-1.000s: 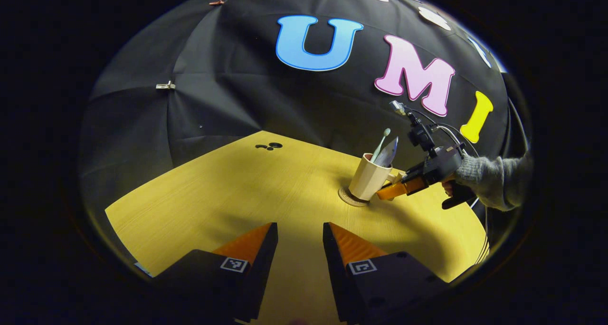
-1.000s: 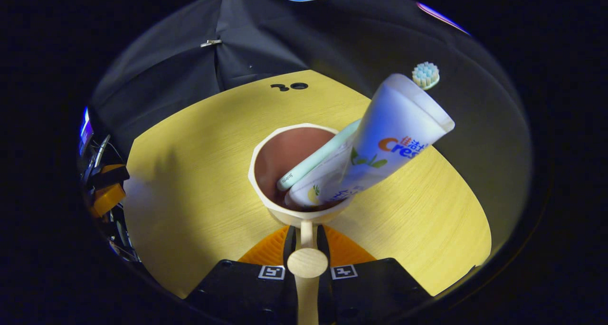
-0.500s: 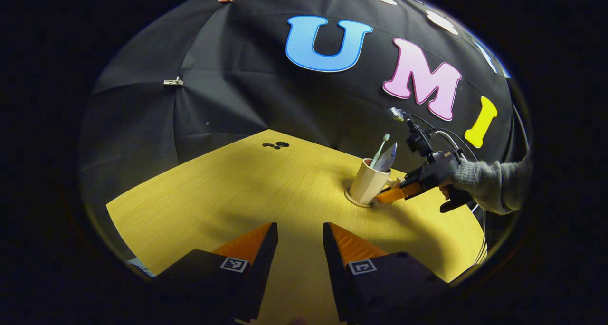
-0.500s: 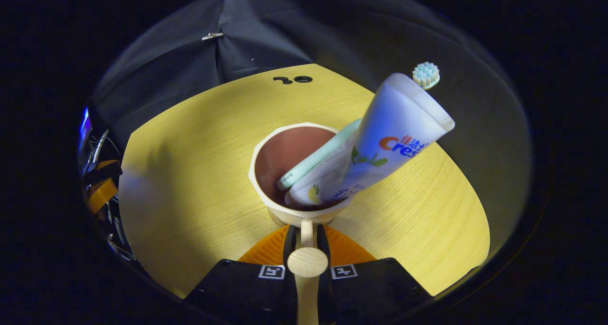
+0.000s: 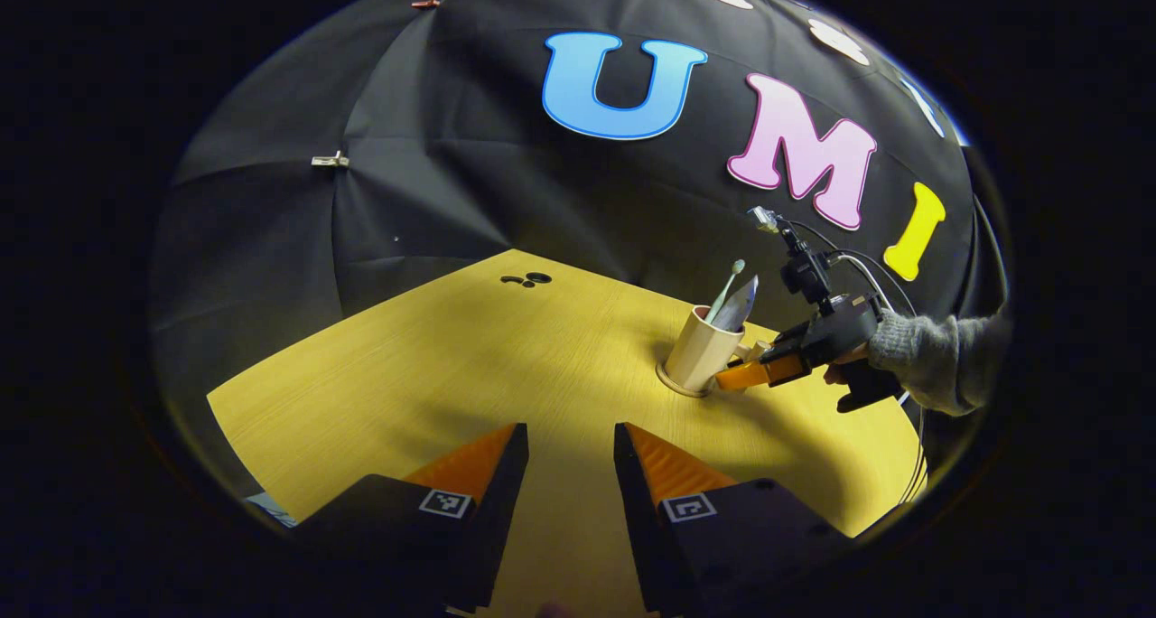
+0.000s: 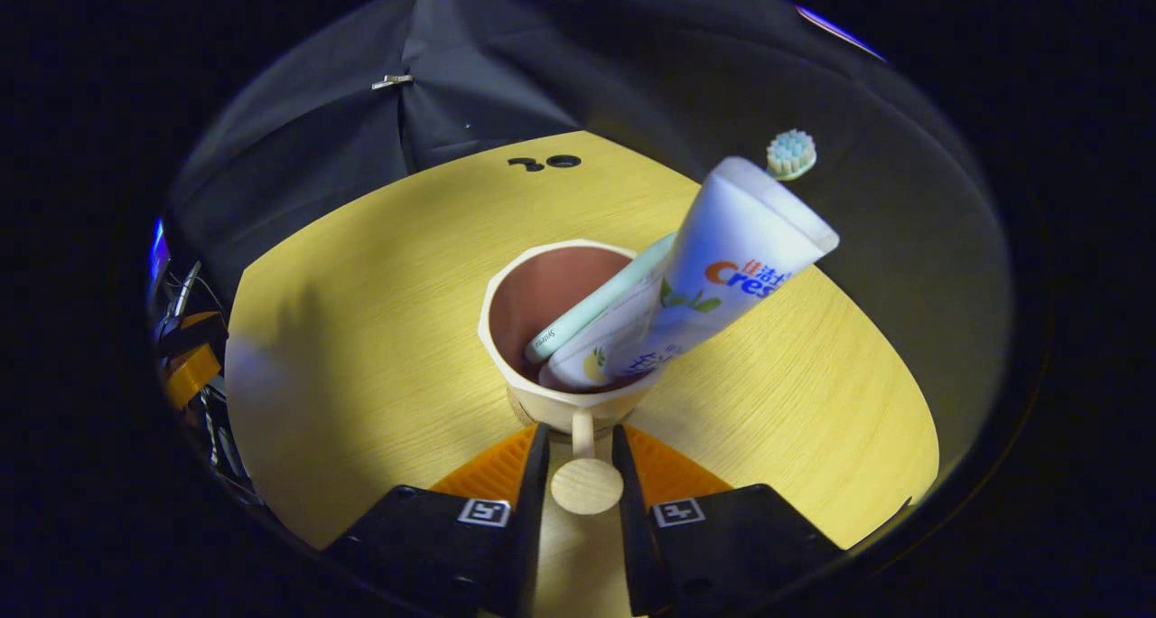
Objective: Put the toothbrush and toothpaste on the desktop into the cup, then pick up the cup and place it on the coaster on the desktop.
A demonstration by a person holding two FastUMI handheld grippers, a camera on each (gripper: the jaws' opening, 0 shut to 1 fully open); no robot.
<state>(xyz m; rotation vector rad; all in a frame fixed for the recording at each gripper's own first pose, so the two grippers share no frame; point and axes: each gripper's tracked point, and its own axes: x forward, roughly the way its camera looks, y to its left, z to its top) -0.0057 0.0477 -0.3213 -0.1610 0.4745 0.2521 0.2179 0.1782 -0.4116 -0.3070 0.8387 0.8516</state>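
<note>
Yellow tabletop [image 5: 470,365] carries the cup [image 6: 571,333] upright on its coaster [image 5: 679,386], toothbrush [image 6: 596,300] and toothpaste [image 6: 722,266] inside; right tool [image 6: 578,473] stands parted around the handle straight ahead, seemingly released; left tool [image 5: 569,473] open, empty, well apart.

The cup [image 5: 703,349] stands on the coaster [image 5: 677,386] toward the right edge of the table [image 5: 470,365], toothbrush [image 6: 591,304] and toothpaste [image 6: 713,279] leaning inside it, two small holes [image 5: 526,280] near the far edge
</note>
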